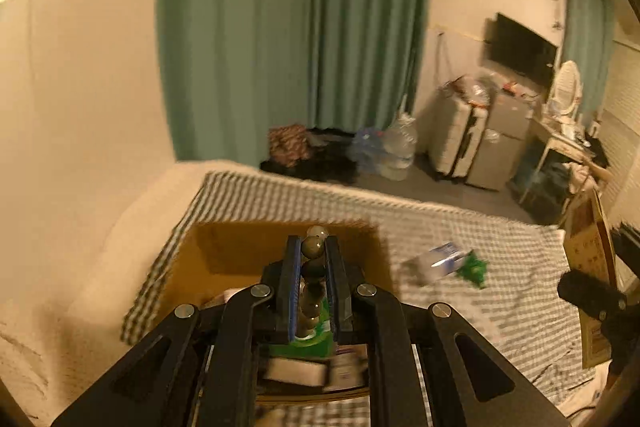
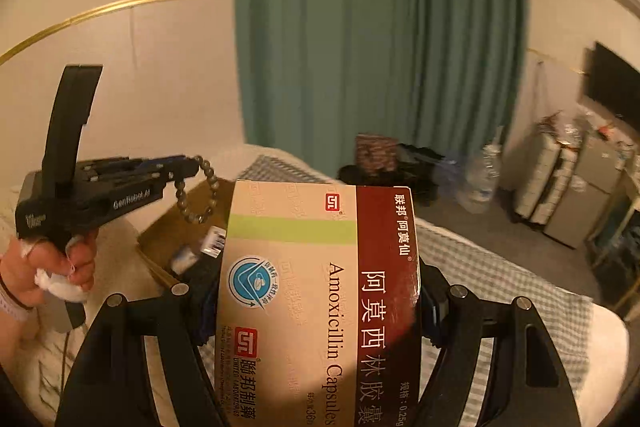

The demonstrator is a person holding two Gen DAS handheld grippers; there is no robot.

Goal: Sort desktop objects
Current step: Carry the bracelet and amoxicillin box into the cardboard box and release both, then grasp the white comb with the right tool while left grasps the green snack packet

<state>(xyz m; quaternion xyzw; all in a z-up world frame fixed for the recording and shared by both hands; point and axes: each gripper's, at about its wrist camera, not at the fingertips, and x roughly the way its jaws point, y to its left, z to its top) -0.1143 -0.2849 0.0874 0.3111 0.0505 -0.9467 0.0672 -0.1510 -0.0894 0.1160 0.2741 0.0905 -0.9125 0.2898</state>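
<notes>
Left wrist: your left gripper [image 1: 313, 259] has its fingers pinching a bead bracelet [image 1: 313, 269] above the open box [image 1: 224, 251] on the bed [image 1: 460, 227]; a bottle [image 1: 436, 261] lies to the right.
Right wrist: your right gripper [image 2: 320, 291] has its fingers clamped on a capsule carton [image 2: 320, 287]; to its left, your hand [image 2: 52, 263] holds the other gripper with the bracelet dangling.
</notes>
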